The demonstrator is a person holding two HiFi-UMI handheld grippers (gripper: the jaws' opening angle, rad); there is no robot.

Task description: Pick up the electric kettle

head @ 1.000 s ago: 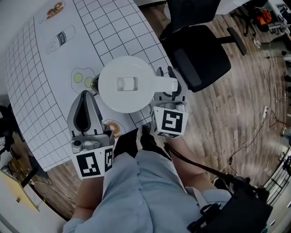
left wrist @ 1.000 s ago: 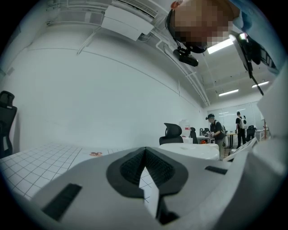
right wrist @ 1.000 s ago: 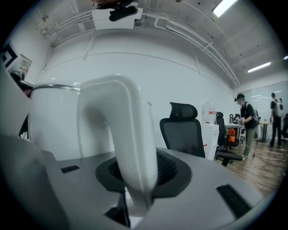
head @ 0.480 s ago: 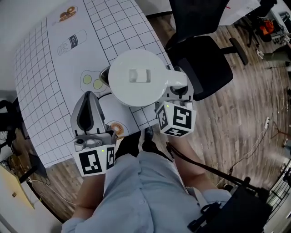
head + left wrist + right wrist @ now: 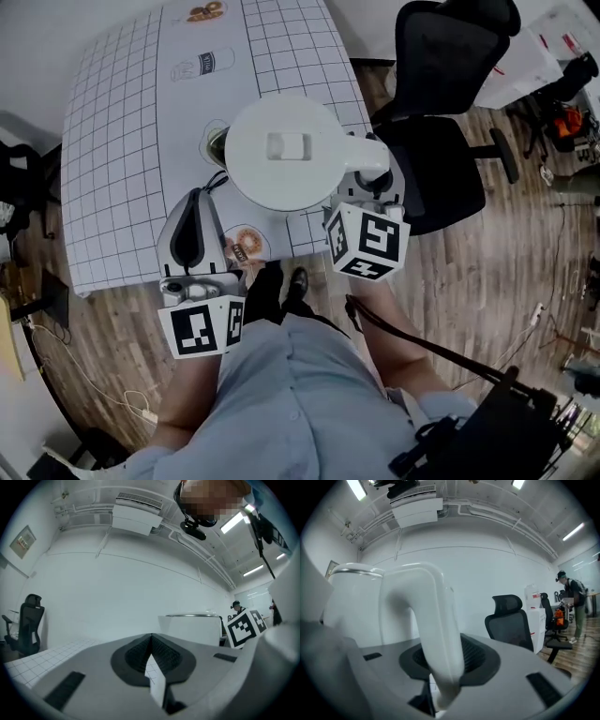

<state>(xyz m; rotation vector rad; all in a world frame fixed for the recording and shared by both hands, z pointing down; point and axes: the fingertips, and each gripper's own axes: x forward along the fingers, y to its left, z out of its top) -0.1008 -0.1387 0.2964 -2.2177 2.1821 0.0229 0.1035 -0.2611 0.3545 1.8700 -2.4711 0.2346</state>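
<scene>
Kettle (image 5: 278, 164), hidden part: the underside is being screened in the head view by its own lid, so clearance above the table (image 5: 117, 169) cannot be told.
Dark disc (image 5: 216, 145): it is being covered by the kettle except for a sliver at the left edge.
Kettle, form: white, smooth and round from above, with a small rectangular tab on the lid.
Kettle, place: it is being held over the table's near right part.
Handle (image 5: 436, 634): this glossy curved white bar is being clamped between the right gripper's (image 5: 367, 192) ribbed dark pads.
Left gripper (image 5: 192, 234): it is being held just beside the kettle's near left, jaws pressed together on nothing.
Chair (image 5: 441, 103): black, and partly being cut off by the gripper.
</scene>
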